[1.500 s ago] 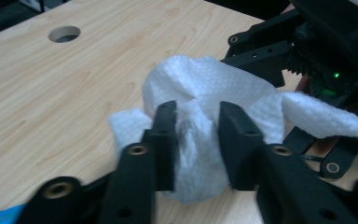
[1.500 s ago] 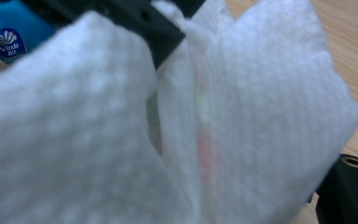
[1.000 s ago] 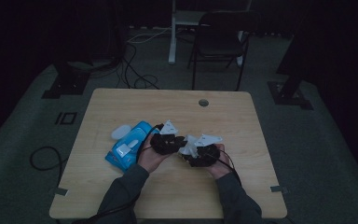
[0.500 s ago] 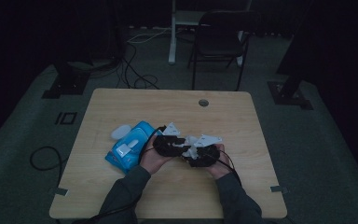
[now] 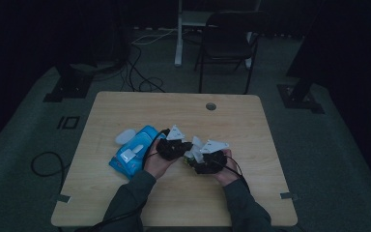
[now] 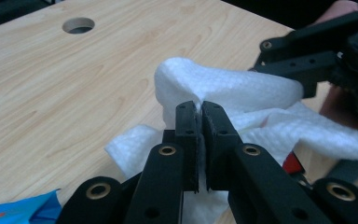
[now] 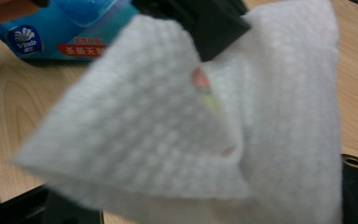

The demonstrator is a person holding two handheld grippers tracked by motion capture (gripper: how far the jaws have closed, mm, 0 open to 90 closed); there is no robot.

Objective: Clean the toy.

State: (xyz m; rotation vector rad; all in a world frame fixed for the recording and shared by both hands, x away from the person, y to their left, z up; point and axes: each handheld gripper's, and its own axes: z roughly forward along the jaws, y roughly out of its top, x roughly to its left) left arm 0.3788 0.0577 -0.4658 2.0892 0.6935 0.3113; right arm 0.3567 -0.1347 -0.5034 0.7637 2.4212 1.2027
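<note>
- The two hands have drawn slightly closer over the last second; the wipe is bunched between them above the table.
- Left hand-held gripper is clenched on the wipe.
- Right hand-held gripper: wipe drapes over it; I cannot tell its grip.
- Blue wipe pack lies just beside the left one.

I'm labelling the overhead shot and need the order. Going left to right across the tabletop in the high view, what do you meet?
White lid → blue wipes pack → left gripper → white wipe held between the grippers → right gripper. The table's cable hole sits farther back, above the right gripper.
</note>
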